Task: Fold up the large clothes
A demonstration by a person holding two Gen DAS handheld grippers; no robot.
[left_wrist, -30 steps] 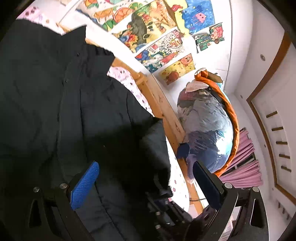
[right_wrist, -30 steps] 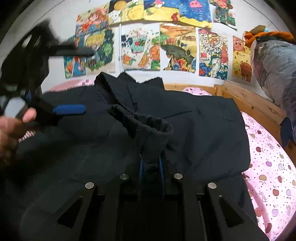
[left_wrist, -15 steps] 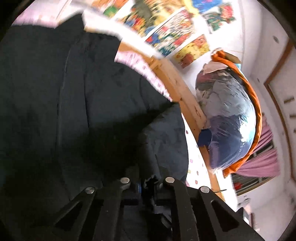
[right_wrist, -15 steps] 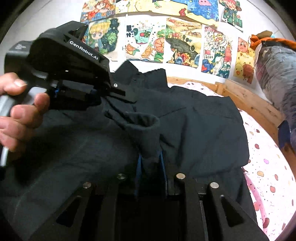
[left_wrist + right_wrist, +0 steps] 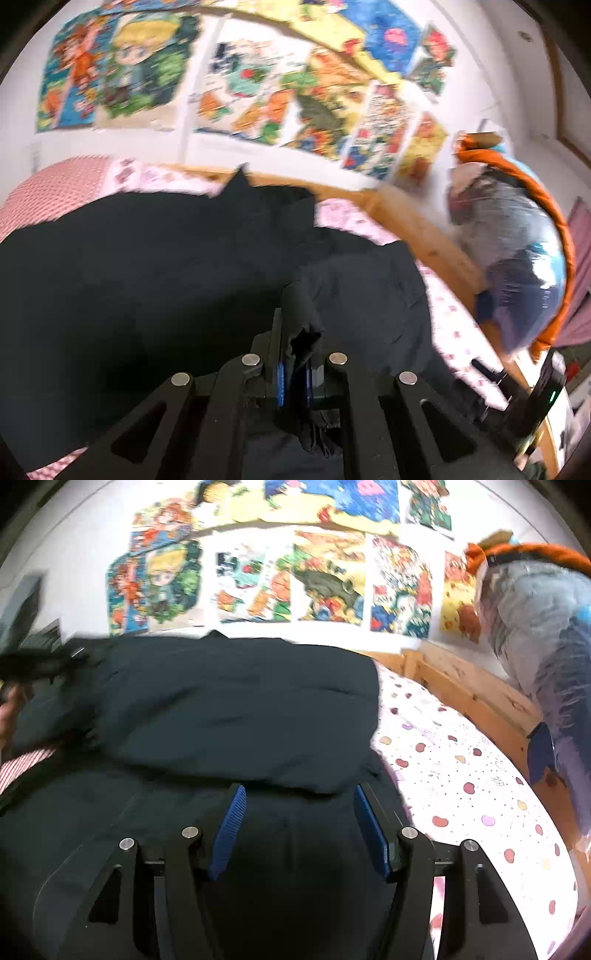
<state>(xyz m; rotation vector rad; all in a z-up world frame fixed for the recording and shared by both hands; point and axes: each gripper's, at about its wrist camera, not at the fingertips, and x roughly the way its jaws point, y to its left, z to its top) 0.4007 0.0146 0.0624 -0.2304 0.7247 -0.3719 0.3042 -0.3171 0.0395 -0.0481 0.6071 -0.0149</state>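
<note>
My left gripper (image 5: 293, 373) clamped on a bunched fold of the large dark navy fabric jacket (image 5: 236, 716), which lies spread over the pink heart-print bedsheet (image 5: 461, 775); my right gripper (image 5: 301, 830) opening, blue pads (image 5: 229, 823) clear of cloth, jacket just below

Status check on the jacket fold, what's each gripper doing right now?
Left gripper shut on a bunch of the dark jacket. Right gripper opening, nothing pinched, fabric beneath. Jacket lies on the spotted sheet. Nothing in the way.
</note>
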